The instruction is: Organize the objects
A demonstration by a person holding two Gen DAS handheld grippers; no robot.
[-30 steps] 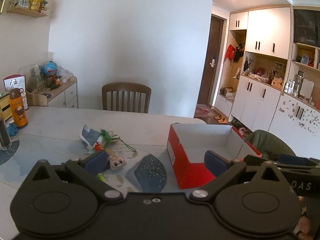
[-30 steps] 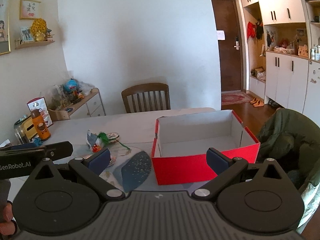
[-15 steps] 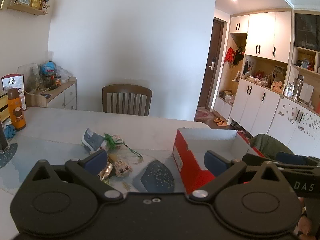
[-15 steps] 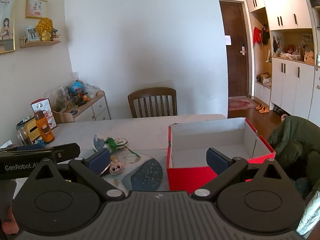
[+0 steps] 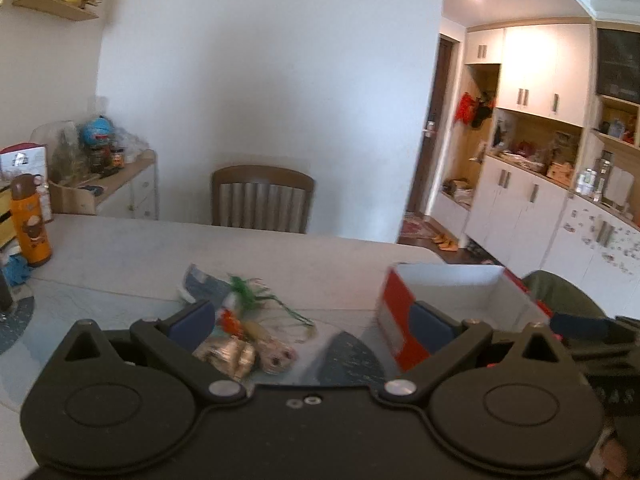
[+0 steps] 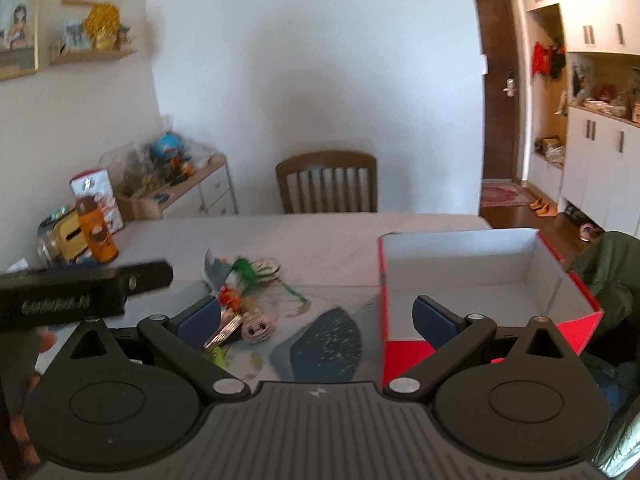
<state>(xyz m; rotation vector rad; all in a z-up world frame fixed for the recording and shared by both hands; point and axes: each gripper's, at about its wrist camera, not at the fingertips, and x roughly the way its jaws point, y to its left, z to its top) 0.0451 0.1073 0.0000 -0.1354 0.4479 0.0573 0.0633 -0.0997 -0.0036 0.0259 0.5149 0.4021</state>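
**Trinkets heaped left of centre, red box open at right, both grippers empty**

Trinkets (image 6: 244, 304) lie in a small heap on the table (image 6: 312, 240), lower left of centre in the right wrist view. Distinguishable in the heap: a green tassel (image 6: 246, 268), a small pink plush face (image 6: 258, 326), a shiny gold piece (image 5: 230, 356), a blue-grey printed packet (image 5: 200, 286) at the far edge. Frames are motion-blurred; finer identification not possible.

Just right of the heap, a dark blue speckled mat (image 6: 326, 346) lies flat on the table. Right of the mat stands the red box (image 6: 404, 354), lid off, white inside, nothing visible in it. Box and heap are apart, with the mat between them.

Right gripper (image 6: 316, 320): fingers spread wide, nothing between them. Its left pad (image 6: 198, 320) sits in front of the near edge of the heap; contact cannot be judged. Its right pad (image 6: 434, 322) overlaps the box's front wall in the frame.

Left gripper (image 5: 310, 324): fingers likewise wide apart, holding nothing, heap framed between the pads. Its black body also enters the right wrist view at middle left.

Farther out: orange bottle (image 6: 96, 234) at the table's left edge, wooden chair (image 6: 326, 186) behind the table, green jacket (image 6: 612, 276) at the right edge.
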